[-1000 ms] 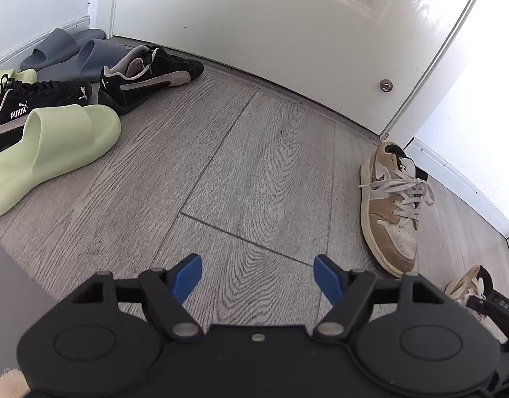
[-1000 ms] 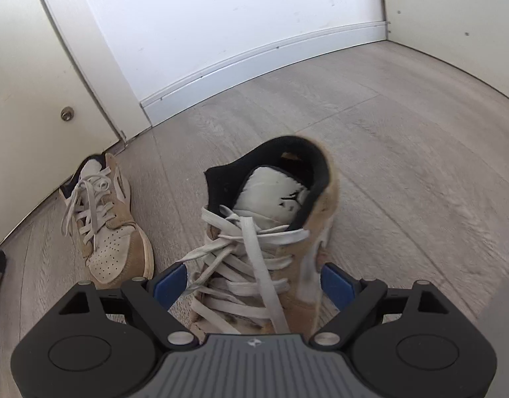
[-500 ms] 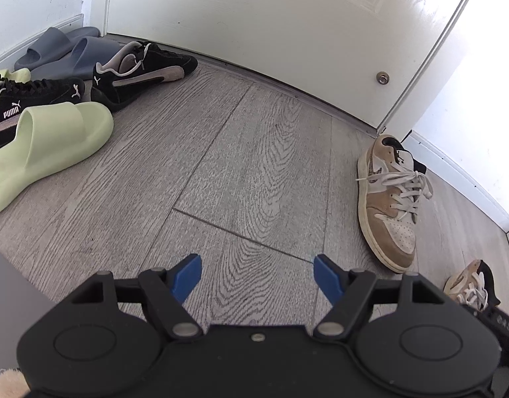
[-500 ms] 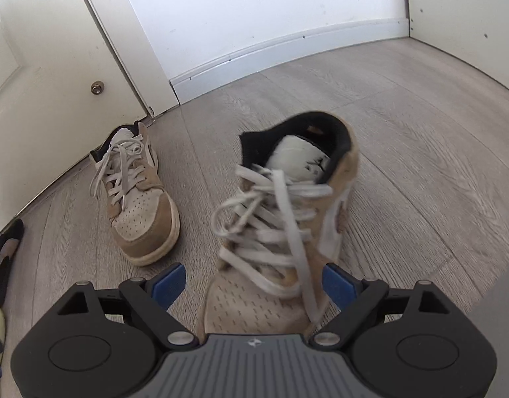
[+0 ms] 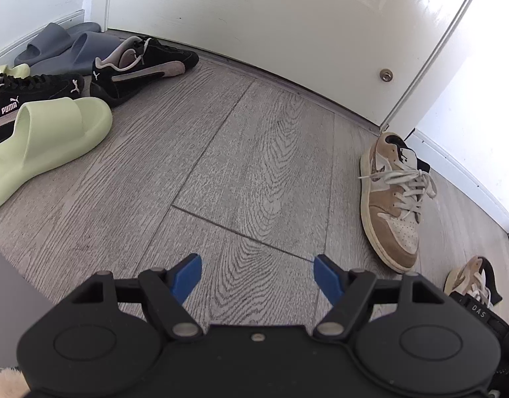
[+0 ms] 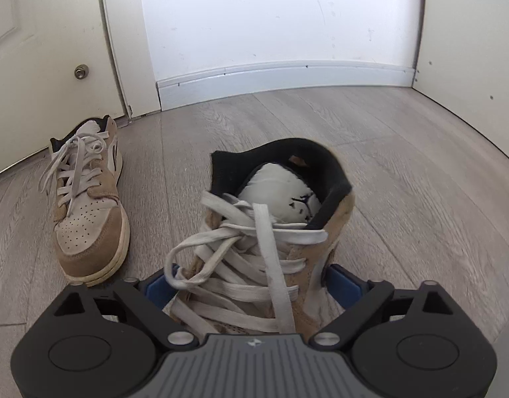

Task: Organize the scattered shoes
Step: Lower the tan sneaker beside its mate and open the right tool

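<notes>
My right gripper [image 6: 251,290] is shut on a tan and white sneaker [image 6: 274,232], its blue fingers [image 6: 345,287] pressed to both sides below the laces, heel pointing away. Its partner, the second tan sneaker [image 6: 88,219], lies on the floor just to the left, near the door. In the left wrist view that partner [image 5: 392,199] lies at the right and the held sneaker [image 5: 471,277] shows at the lower right edge. My left gripper [image 5: 257,275] hangs open over bare floor. Two black Puma sneakers [image 5: 138,66], green slides [image 5: 52,139] and grey slides [image 5: 65,46] crowd the far left corner.
A white door [image 5: 271,16] with a metal stopper [image 5: 385,74] closes the far side. White baseboard [image 6: 287,73] and walls bound the right corner. Grey wood floor [image 5: 254,165] stretches between the left shoe cluster and the tan sneaker.
The right gripper has swung toward the corner wall, carrying the tan sneaker closer to its partner and roughly parallel with it. The left gripper drifted slightly and stays open.
</notes>
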{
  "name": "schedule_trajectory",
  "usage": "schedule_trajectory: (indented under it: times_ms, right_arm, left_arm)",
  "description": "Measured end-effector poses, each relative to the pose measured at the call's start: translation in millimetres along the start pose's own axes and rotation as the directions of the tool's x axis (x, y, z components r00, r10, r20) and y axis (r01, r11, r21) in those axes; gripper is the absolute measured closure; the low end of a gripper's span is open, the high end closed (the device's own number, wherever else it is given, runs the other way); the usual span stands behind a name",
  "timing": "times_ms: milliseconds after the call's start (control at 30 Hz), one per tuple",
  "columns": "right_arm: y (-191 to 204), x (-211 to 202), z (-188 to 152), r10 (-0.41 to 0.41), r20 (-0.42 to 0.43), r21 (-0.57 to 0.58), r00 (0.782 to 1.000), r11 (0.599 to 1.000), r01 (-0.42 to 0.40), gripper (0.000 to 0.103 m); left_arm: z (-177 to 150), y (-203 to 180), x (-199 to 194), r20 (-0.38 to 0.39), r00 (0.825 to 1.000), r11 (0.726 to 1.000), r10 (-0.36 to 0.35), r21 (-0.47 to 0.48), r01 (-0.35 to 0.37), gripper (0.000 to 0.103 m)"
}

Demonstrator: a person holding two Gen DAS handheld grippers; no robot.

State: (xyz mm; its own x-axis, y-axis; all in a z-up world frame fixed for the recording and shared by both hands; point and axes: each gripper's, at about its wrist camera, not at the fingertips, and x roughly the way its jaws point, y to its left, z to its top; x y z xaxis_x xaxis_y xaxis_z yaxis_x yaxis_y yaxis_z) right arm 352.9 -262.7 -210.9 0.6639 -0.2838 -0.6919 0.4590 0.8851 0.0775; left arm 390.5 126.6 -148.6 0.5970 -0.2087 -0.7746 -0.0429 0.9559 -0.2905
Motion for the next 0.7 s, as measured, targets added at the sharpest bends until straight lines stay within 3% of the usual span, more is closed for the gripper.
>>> schedule_trajectory:
  times_ms: [333,533,600,700]
  right_arm:
    - [-6.8,41.8,40.5,0.173,0.019,-0.137,0.985,0.976,-0.169,0.013]
    - [3.7,95.0,88.2,0.314,0.023,-0.247,0.949,0.922,-0.299,0.013]
    - [8.6,112.6,101.4,0.339,0.026,-0.256,0.940,0.912,-0.322,0.011]
    - [18.1,122.7,116.2,0.321,-0.007,-0.260,0.947,0.914,-0.311,0.011]
  left_arm:
    - [0.6,-10.8,18.7,-0.031,1.000,1.000,0.000,0.004,0.000,0.028]
    - [6.4,-21.4,32.3,-0.038,0.999,1.000,-0.018,0.002,0.018,0.028]
    - [6.7,-24.7,36.1,-0.042,0.999,1.000,-0.016,0.006,0.017,0.028]
    - [4.9,-28.7,38.9,-0.047,0.999,1.000,-0.011,0.018,0.011,0.028]
